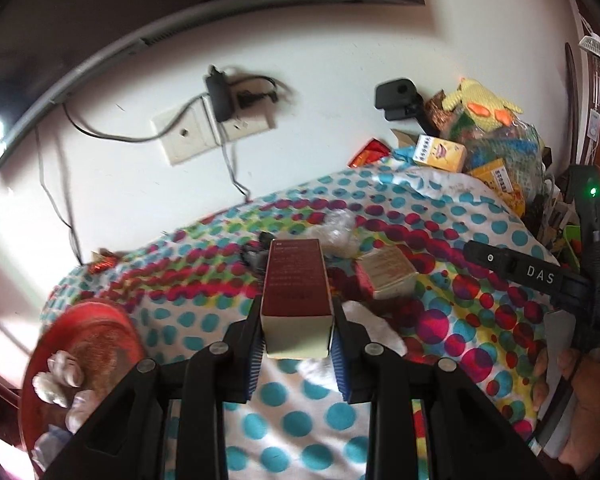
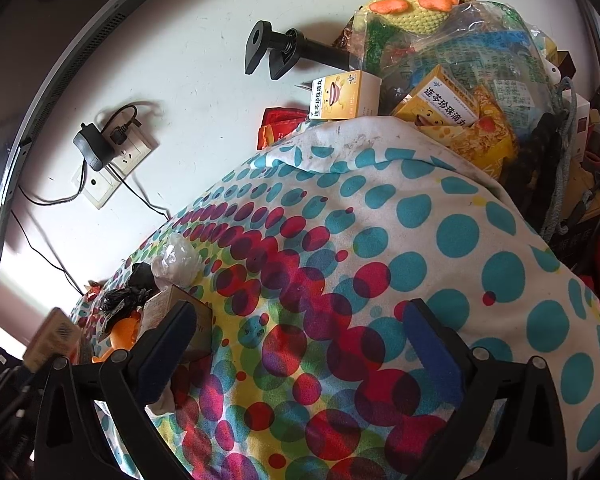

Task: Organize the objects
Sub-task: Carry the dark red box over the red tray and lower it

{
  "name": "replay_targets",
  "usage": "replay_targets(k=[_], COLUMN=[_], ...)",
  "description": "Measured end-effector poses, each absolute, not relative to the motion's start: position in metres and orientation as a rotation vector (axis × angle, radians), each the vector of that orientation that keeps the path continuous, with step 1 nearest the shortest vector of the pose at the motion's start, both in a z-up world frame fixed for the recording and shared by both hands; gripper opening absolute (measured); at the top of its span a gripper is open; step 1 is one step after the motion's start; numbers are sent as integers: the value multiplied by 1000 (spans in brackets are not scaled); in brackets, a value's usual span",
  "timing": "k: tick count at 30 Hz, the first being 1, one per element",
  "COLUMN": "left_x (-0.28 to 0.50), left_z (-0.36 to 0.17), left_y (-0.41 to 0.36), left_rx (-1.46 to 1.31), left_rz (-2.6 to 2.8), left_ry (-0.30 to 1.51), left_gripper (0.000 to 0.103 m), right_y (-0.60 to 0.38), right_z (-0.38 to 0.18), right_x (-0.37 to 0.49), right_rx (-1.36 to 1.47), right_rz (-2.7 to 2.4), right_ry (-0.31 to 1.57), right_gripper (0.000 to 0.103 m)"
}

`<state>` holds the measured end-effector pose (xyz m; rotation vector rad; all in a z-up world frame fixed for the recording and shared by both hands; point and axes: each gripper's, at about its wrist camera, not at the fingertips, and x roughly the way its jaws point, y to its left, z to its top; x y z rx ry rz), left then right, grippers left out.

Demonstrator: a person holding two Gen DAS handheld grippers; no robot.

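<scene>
My left gripper [image 1: 296,320] is shut on a dark red box [image 1: 294,280] with a pale end, which it holds lifted above the dotted cloth [image 1: 284,420]. The blue pads press on both of the box's long sides. Just right of it, a smaller cream and red box [image 1: 386,274] lies on the cloth. In the right wrist view, my right gripper [image 2: 300,320] stands open over the dotted cloth [image 2: 420,220] with nothing between its fingers. A brown box [image 2: 168,306] sits beside its left finger. The right gripper's black body [image 1: 540,276] and the hand holding it show at the right edge of the left wrist view.
A red plate [image 1: 112,320] with white lumps sits at the left. Crumpled clear plastic [image 1: 340,228] and a black scrap [image 1: 256,256] lie behind the box. Yellow medicine boxes [image 2: 346,96], bags and a knitted duck [image 2: 416,4] pile up at the back right. A wall socket [image 1: 216,128] holds chargers.
</scene>
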<state>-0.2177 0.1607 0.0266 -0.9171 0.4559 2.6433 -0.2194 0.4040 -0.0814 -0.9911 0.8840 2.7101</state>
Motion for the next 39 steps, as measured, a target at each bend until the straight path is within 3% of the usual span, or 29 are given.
replay_targets(k=[18, 26, 34, 37, 39], left_x=[-202, -196, -184, -184, -183], left_z=[83, 82, 66, 61, 58], left_y=[-18, -95, -121, -124, -126], left_rx=[-889, -954, -1009, -1030, -1034], left_rz=[2940, 3058, 3080, 3077, 3078], left_ry=[264, 228, 213, 191, 184], left_gripper=[29, 29, 29, 29, 29], right_y=[404, 403, 399, 386, 361], right_z=[-81, -81, -83, -72, -58], right_x=[-221, -221, -222, -219, -217], right_rx=[-997, -1000, -1015, -965, -910], right_rz=[2708, 2706, 2702, 2730, 2775], right_ry=[873, 867, 826, 699, 483], right_gripper=[103, 103, 103, 103, 103])
